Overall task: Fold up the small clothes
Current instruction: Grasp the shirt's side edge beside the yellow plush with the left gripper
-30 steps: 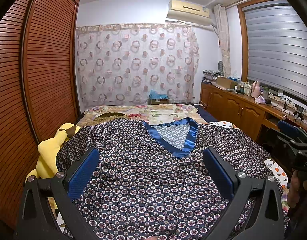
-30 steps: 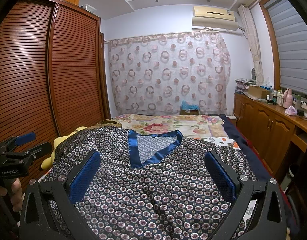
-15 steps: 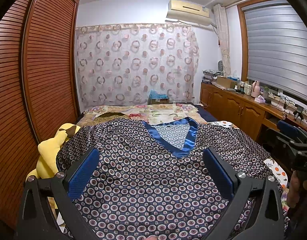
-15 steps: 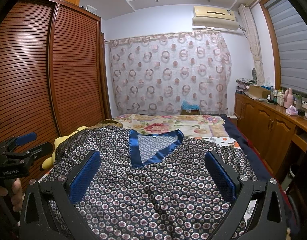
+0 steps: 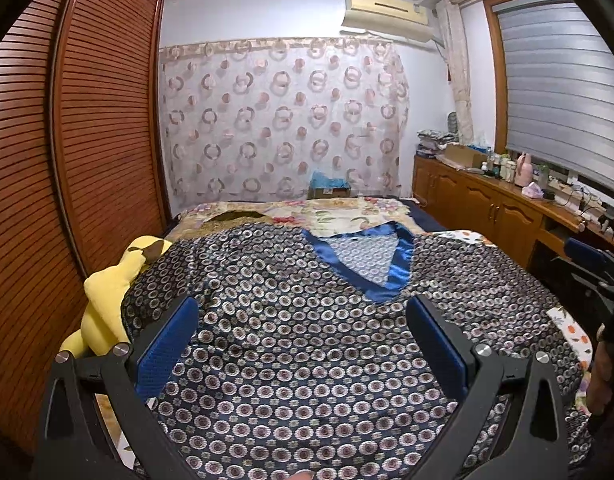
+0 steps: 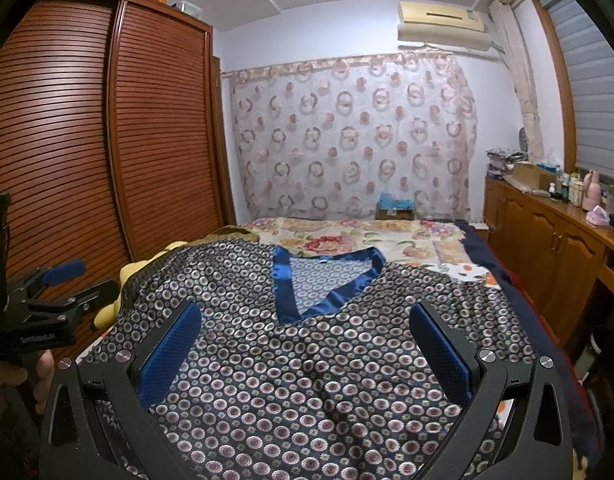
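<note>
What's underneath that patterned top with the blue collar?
The patterned top lies on a floral bedspread and overlaps a yellow plush toy at its left. Anything else beneath is covered.

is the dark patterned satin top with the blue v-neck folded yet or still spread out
Spread out. The dark patterned satin top lies flat across the bed, blue V-neck trim showing, no fold visible.

yellow plush toy (image 5: 107, 300) beside garment's (image 5: 307, 340) left edge

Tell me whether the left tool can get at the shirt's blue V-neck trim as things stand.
Probably yes: the left tool is open above the patterned shirt, and nothing lies between it and the blue V-neck trim.
</note>
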Demonstrator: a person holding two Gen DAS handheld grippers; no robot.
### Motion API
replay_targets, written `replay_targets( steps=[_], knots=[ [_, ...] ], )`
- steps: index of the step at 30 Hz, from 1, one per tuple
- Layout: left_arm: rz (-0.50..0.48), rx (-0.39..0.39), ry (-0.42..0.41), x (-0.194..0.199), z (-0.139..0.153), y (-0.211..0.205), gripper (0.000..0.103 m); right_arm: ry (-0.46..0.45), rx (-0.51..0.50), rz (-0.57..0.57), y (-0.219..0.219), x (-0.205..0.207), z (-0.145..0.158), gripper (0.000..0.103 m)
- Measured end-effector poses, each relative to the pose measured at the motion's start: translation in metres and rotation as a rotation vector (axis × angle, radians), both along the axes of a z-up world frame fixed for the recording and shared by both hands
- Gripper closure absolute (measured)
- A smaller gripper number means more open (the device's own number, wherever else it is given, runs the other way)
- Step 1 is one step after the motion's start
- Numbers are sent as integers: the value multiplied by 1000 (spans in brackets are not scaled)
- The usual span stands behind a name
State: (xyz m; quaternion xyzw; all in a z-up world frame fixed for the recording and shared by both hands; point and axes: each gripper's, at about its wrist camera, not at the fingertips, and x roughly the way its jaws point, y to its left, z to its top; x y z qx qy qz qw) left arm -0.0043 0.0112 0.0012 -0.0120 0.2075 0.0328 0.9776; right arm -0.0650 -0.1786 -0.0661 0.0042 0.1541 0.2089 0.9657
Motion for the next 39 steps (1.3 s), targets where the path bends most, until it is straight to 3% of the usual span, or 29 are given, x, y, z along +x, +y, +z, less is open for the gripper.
replay_targets(
  steps=[7,18,26,31,39],
  knots=[
    [7,-14,40,8,-14,24,0,32,-21,49,7,11,-8,0],
    [58,-55,153,24,-41,102,0,177,-100,132,23,49,-39,0],
    [60,-122,187,43,-53,150,1,211,-177,147,39,65,-47,1],
    [57,-167,262,72,-72,175,26,210,-217,144,51,71,-53,1],
    [32,-237,402,108,-109,191,51,227,-228,157,61,78,-65,1]
  ],
)
